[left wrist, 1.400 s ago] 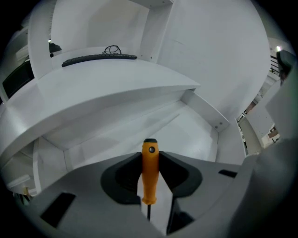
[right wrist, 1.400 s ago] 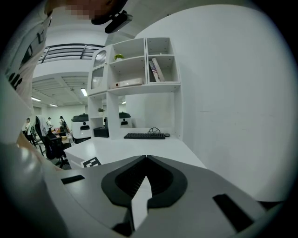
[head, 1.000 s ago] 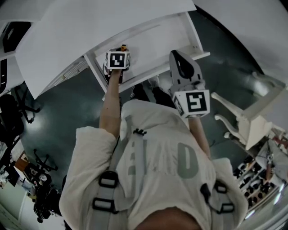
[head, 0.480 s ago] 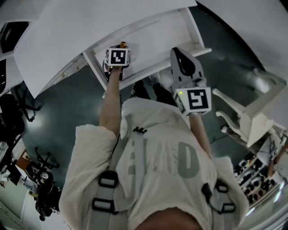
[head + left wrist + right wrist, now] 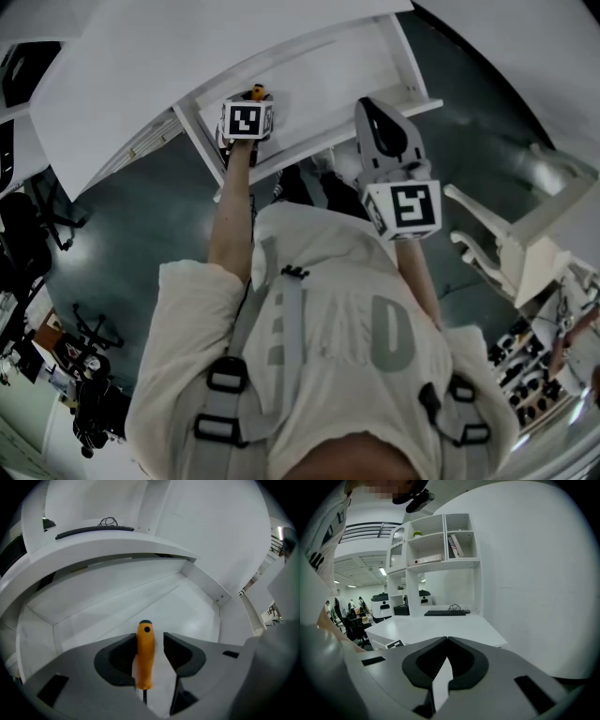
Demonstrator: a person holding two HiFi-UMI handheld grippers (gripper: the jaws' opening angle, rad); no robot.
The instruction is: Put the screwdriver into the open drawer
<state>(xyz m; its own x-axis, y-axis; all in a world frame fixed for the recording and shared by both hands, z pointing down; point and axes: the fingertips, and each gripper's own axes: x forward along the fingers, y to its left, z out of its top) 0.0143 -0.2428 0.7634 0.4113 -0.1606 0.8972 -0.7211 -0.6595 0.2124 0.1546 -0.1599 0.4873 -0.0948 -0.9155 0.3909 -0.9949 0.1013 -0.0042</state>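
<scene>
The screwdriver (image 5: pixel 145 653) has an orange handle and a thin dark shaft. It stands between the jaws of my left gripper (image 5: pixel 149 641), low inside the open white drawer (image 5: pixel 117 606). The jaws are opening, and a gap shows between the handle and the right pad. In the head view the left gripper (image 5: pixel 247 117) points steeply down into the drawer (image 5: pixel 323 80), with the screwdriver's orange handle tip (image 5: pixel 255 92) peeping out beyond its marker cube. My right gripper (image 5: pixel 375 127) hangs at the drawer's front edge. In its own view the right gripper (image 5: pixel 447 639) is shut with nothing in it.
The white desk top (image 5: pixel 187 56) overhangs the drawer. A keyboard (image 5: pixel 444 613) and a white shelf unit (image 5: pixel 440 541) are at the back of the desk. A white chair (image 5: pixel 511 248) stands to the right and dark office chairs (image 5: pixel 28 234) to the left.
Slightly more of the orange handle shows beyond the left gripper's cube. Both grippers have kept their places.
</scene>
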